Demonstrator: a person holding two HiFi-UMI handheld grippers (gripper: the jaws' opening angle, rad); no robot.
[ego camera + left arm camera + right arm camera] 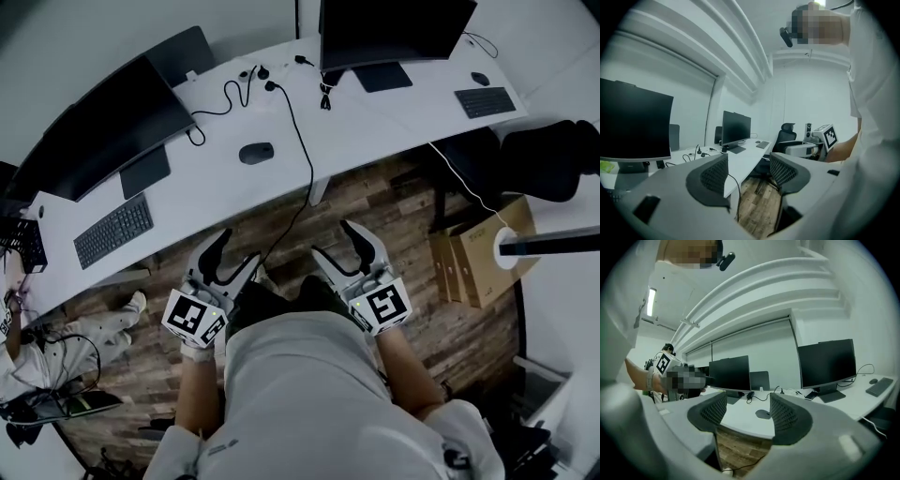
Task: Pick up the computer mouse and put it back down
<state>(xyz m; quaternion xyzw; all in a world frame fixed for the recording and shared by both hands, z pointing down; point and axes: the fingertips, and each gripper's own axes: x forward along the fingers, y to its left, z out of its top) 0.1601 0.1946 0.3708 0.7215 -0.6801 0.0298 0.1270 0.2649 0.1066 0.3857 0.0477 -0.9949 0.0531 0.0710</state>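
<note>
Head view, contents listed by position against the white desk [375, 122].

- Computer mouse [256, 153]: dark, lying flat on the desk top, near the middle of its length, between the two monitors and closer to the front edge than either. Nothing touches it. In the right gripper view it shows on the desk beyond the gap between that gripper's jaws, well apart from them.
- Left gripper [241, 246]: off the desk, over the wood floor [394, 202] in front of its front edge. Jaws spread wide, nothing between them; the left gripper view shows only floor and desk edge in the gap.
- Right gripper [332, 238]: off the desk, also over the floor before its front edge, beside the left gripper. Jaws spread wide, holding nothing.
- Black cable [298, 141]: runs from the desk's rear, past the mouse, over the front edge and down to the floor.
- Left monitor [103, 131]: rear of the desk, left part, with a keyboard [112, 230] in front of it.
- Right monitor [394, 28]: rear of the desk, right part; a second keyboard [485, 101] at the desk's right end.
- Cardboard boxes [478, 253]: on the floor off the desk's right end.
- Black chair [553, 155]: off the desk's right end.
</note>
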